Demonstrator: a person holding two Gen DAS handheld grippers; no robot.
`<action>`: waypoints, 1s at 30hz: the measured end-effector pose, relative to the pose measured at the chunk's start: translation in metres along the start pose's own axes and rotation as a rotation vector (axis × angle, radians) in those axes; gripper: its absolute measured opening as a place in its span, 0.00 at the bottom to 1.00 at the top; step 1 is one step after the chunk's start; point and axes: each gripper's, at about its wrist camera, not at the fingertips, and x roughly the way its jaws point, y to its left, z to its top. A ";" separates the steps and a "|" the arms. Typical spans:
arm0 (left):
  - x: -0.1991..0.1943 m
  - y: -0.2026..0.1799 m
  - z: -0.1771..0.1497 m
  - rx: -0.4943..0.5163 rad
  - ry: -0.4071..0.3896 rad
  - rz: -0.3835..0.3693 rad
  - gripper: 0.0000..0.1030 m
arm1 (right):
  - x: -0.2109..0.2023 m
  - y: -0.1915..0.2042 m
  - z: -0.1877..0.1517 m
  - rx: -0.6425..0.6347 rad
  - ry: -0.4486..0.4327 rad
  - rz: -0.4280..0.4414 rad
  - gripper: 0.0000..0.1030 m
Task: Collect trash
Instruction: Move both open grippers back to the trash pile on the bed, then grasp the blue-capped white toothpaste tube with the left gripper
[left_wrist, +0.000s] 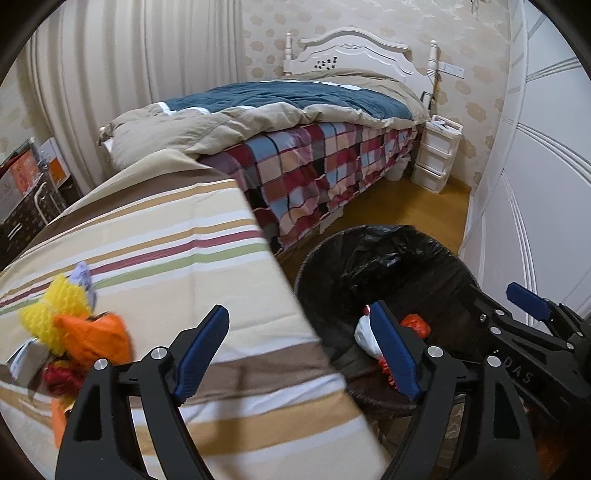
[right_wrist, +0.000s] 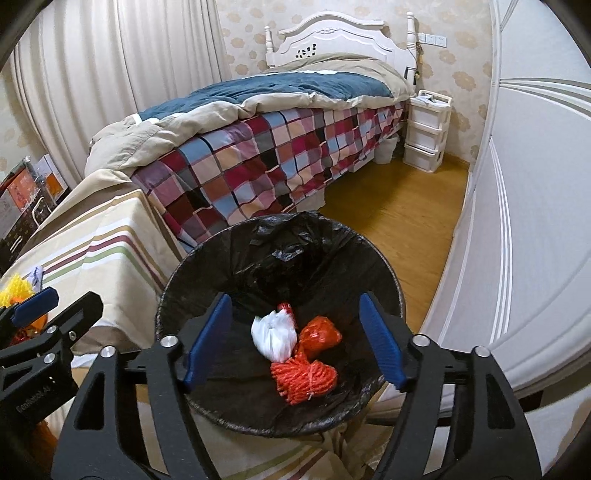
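A black-lined trash bin (right_wrist: 236, 258) stands on the floor beside the striped surface (left_wrist: 184, 236). Inside lie a white bag (right_wrist: 275, 338), an orange bag (right_wrist: 319, 336) and an orange mesh bundle (right_wrist: 304, 380). My right gripper (right_wrist: 295, 339) is open and empty above the bin. My left gripper (left_wrist: 299, 354) is open and empty over the striped surface's edge, next to the bin (left_wrist: 321, 273). Trash lies at the left: yellow mesh (left_wrist: 55, 310), an orange bag (left_wrist: 96, 338), a red piece (left_wrist: 61, 378) and a lilac scrap (left_wrist: 83, 275).
A bed with a checked sheet (right_wrist: 258, 162) lies behind. A white drawer unit (right_wrist: 424, 129) stands by the headboard. White wardrobe doors (right_wrist: 535, 221) line the right. Wooden floor (right_wrist: 399, 221) runs between bed and wardrobe. Boxes (left_wrist: 22, 184) stand at far left.
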 end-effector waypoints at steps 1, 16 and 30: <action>-0.003 0.003 -0.002 0.000 -0.001 0.008 0.76 | -0.002 0.002 -0.001 -0.002 0.000 0.004 0.71; -0.049 0.060 -0.050 -0.089 0.011 0.086 0.77 | -0.036 0.060 -0.034 -0.048 0.027 0.127 0.75; -0.081 0.120 -0.098 -0.186 0.057 0.180 0.76 | -0.056 0.133 -0.071 -0.179 0.071 0.236 0.76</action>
